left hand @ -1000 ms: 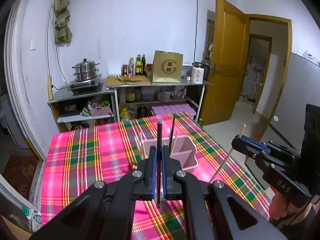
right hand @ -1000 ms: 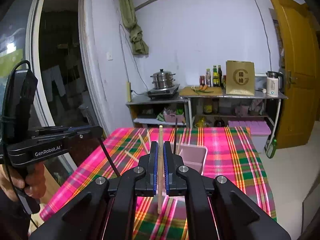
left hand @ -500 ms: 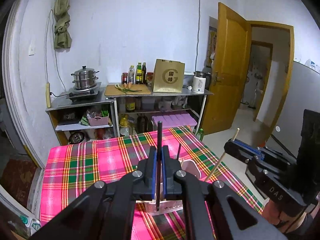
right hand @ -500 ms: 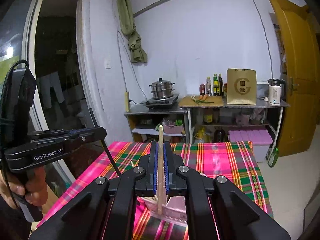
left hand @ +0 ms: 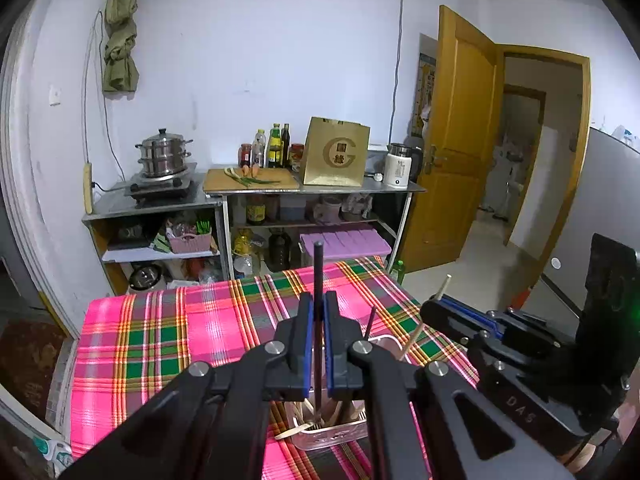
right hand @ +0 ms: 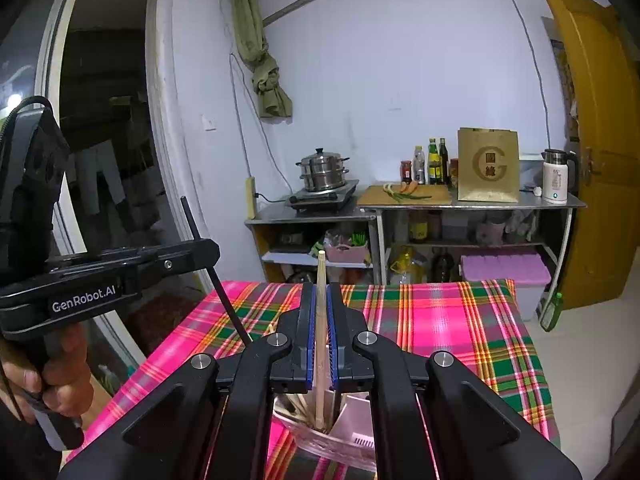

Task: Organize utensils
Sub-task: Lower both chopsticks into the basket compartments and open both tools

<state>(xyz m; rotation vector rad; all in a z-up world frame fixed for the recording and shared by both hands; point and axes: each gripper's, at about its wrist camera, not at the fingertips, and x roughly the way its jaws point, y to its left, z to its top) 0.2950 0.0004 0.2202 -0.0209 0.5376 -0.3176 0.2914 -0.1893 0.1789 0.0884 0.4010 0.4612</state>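
My left gripper (left hand: 318, 312) is shut on a black chopstick (left hand: 318, 280), held upright with its lower tip over the pink utensil holder (left hand: 332, 436). My right gripper (right hand: 319, 308) is shut on a wooden chopstick (right hand: 320, 280), held upright with its lower end inside the same holder (right hand: 352, 436). Several wooden chopsticks stand in the holder. The right gripper also shows in the left wrist view (left hand: 436, 304), and the left gripper shows at the left of the right wrist view (right hand: 200, 248). The holder sits on a pink plaid tablecloth (left hand: 160, 336).
A metal shelf unit (left hand: 248, 200) with a steamer pot (left hand: 162, 156), bottles, a brown paper bag (left hand: 336, 156) and a kettle stands against the far wall. An open wooden door (left hand: 460, 140) is at the right. A purple box (left hand: 344, 242) sits past the table's far edge.
Both grippers have moved nearer to and above the holder, which has slid down toward the bottom of both views. The chopstick tips now reach down to the holder.
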